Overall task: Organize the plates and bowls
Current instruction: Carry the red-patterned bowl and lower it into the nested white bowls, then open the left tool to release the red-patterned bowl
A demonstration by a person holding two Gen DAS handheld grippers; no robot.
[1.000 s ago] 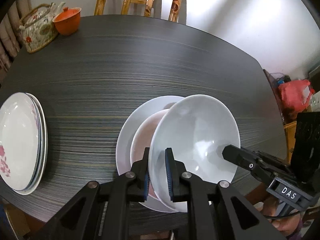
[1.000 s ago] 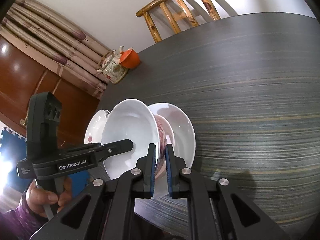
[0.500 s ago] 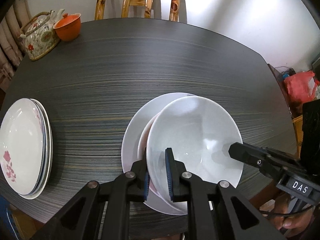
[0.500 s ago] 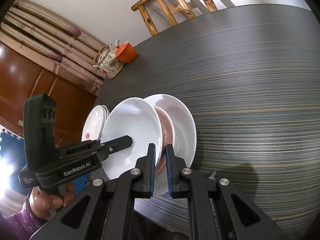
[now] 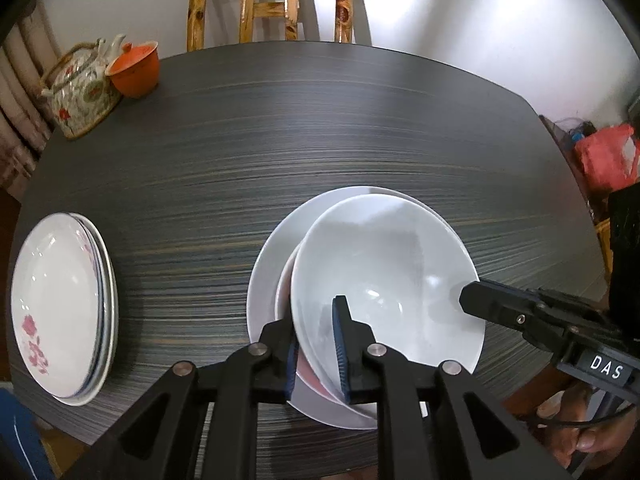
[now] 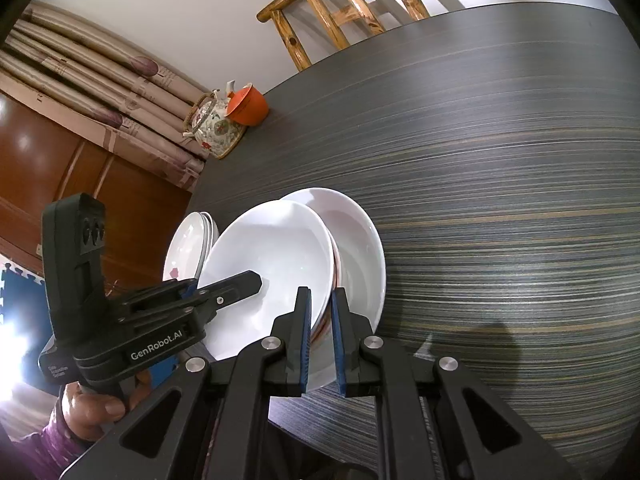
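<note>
dark striped table [image 5: 320, 152] is carrying everything. we're lowering the white bowl [image 5: 384, 276] into the pink-lined bowl [image 5: 285, 292] on the white plate [image 5: 266, 276]; it's lying flatter and deeper than a second ago. left gripper [image 5: 316, 344] jaws have just been easing apart, near rim between them, so release is starting. right gripper [image 6: 320, 328] is clamping the far rim. plate stack [image 5: 60, 312] is sitting well apart, unchanged.
</note>
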